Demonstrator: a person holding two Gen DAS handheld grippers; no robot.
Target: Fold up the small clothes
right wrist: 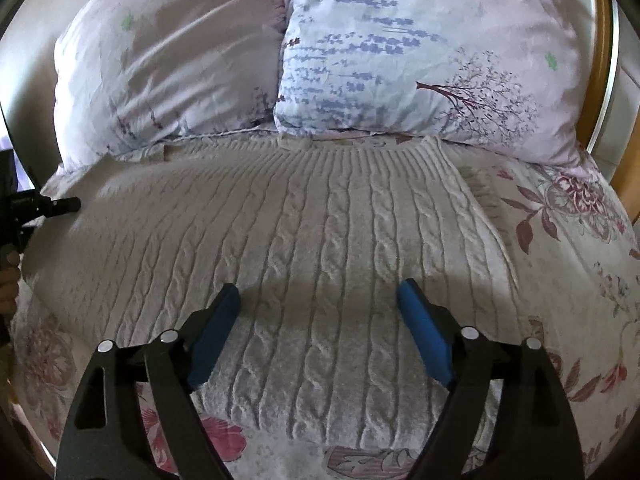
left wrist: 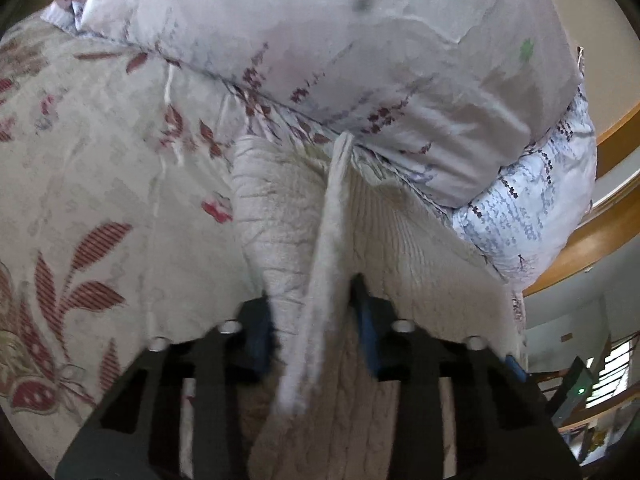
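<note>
A cream cable-knit sweater (right wrist: pixel 320 232) lies flat on the floral bedsheet, its ribbed hem toward the pillows. My right gripper (right wrist: pixel 320 312) is open and hovers just above the sweater's near part, empty. My left gripper (left wrist: pixel 312 312) has its blue-padded fingers closed around a raised fold of the sweater (left wrist: pixel 288 240) at its left edge. The left gripper also shows at the far left of the right wrist view (right wrist: pixel 60 205).
Two floral pillows (right wrist: pixel 168 60) (right wrist: pixel 420 52) lie against the sweater's far edge. The floral bedsheet (right wrist: pixel 580 272) spreads to both sides. A wooden bed frame (left wrist: pixel 612 220) runs along the right of the left wrist view.
</note>
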